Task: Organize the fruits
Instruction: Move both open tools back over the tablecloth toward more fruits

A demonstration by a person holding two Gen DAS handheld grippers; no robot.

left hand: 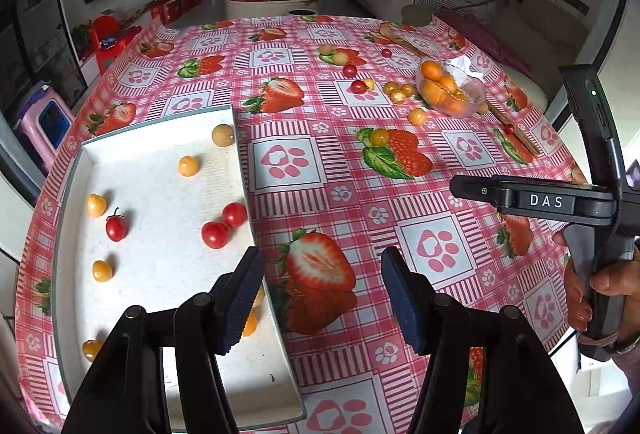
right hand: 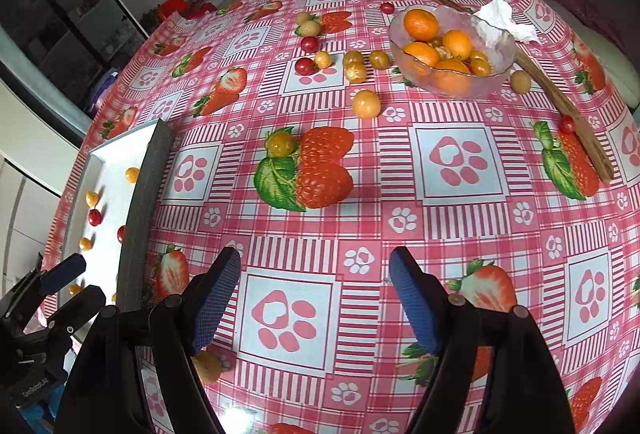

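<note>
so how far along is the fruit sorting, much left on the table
Partly done. The white tray already holds several cherry tomatoes and golden berries. Nothing is in hand: the left gripper and right gripper are both open and empty. Still loose on the tablecloth are a yellow berry on the printed strawberry, a cluster of berries and tomatoes beside the glass bowl of oranges, and others farther back.

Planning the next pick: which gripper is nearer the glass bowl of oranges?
Right. The right gripper faces the glass bowl across open tablecloth; the left gripper sits farther off, by the white tray.
</note>
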